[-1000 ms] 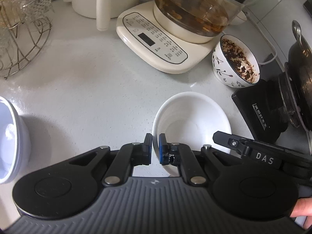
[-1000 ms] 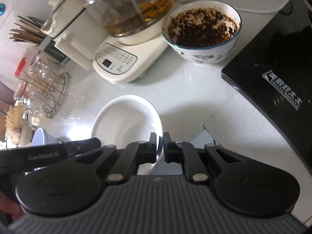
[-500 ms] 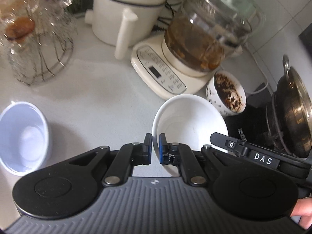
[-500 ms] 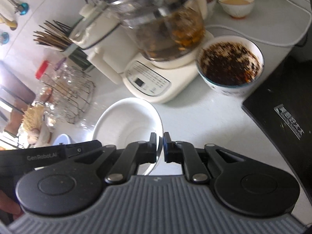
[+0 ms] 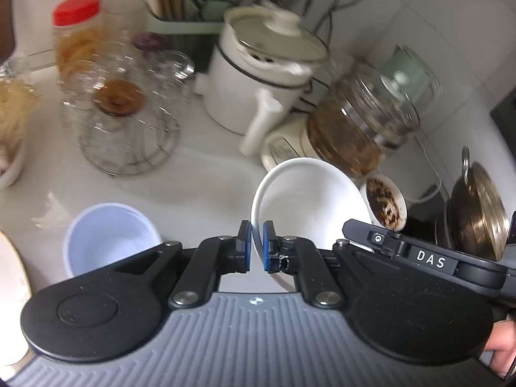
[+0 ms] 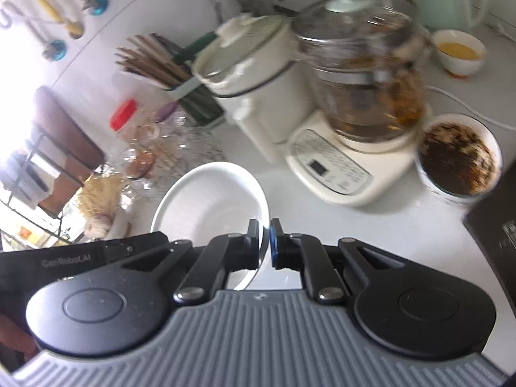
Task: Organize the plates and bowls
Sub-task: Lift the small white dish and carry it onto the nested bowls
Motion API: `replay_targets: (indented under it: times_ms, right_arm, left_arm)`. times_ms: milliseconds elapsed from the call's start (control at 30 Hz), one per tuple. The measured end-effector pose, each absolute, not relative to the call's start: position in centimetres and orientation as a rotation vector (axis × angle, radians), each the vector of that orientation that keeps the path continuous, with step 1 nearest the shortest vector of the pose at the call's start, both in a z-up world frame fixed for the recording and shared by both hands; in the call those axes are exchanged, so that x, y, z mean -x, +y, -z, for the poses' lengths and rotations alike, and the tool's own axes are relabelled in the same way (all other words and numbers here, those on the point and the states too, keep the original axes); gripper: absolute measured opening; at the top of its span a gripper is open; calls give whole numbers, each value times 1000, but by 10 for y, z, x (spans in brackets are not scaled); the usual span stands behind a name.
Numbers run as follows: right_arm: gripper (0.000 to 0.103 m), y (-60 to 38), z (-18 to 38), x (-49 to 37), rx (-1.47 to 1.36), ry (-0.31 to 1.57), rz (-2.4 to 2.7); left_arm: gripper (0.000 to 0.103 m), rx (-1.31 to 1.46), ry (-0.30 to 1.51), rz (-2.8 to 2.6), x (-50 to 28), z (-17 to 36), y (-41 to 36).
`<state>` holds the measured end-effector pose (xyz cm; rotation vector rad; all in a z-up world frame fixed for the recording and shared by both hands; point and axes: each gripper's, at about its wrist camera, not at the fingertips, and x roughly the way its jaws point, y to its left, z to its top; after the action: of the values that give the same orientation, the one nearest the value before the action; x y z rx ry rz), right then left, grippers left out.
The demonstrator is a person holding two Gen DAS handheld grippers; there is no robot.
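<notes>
held off the surface (image 5: 206, 174): a white bowl (image 5: 309, 200), tilted, empty and clean-looking, its near rim pinched on two sides at once. at the bowl's 7 o'clock in the left wrist view, left gripper (image 5: 256, 246) with jaws closed on the rim, blue pads on either side of the thin wall. at the bowl's 4 o'clock in the right wrist view, right gripper (image 6: 264, 243) clamped likewise on the opposite stretch of rim. judged as mid-carry, the bowl picked up but not yet set down anywhere. off at 9 o'clock from the bowl, a pale lilac bowl (image 5: 109, 242) sitting upright and empty on the surface, a likely nesting partner, though no destination can be told for certain. at the far left edge, part of a cream dish (image 5: 11, 293), only a sliver visible. at 3 o'clock, touching nothing of the carried bowl, a patterned bowl (image 6: 458, 158) full of dark crumbly stuff, probably not part of the tidy-up. further back at 12 to 1 o'clock, a glass kettle (image 6: 364, 74) on its cream base with a button panel, print too small to read; beside it a white pot (image 5: 261, 74) with lid, then a wire glass rack (image 5: 129, 122) and a red-capped jar (image 5: 77, 35). readable writing: "das" on the right gripper's arm in the left view, "genrobot.ai" (roughly, blurred) on the left gripper's arm in the right view. nothing seen stacked yet.
</notes>
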<state>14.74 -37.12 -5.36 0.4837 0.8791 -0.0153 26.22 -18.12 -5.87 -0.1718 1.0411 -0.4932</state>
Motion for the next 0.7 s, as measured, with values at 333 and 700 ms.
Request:
replay_targets:
  times_ms: [333,700]
  right_arm:
    - [9,-297,47,-195,-378,895,-132]
    - [10,-233,86,-223,-273,1007,-238]
  left_arm:
    - [9,253,986,334,-263,54,-101]
    - [9,308,1048,178,-263,99,-36]
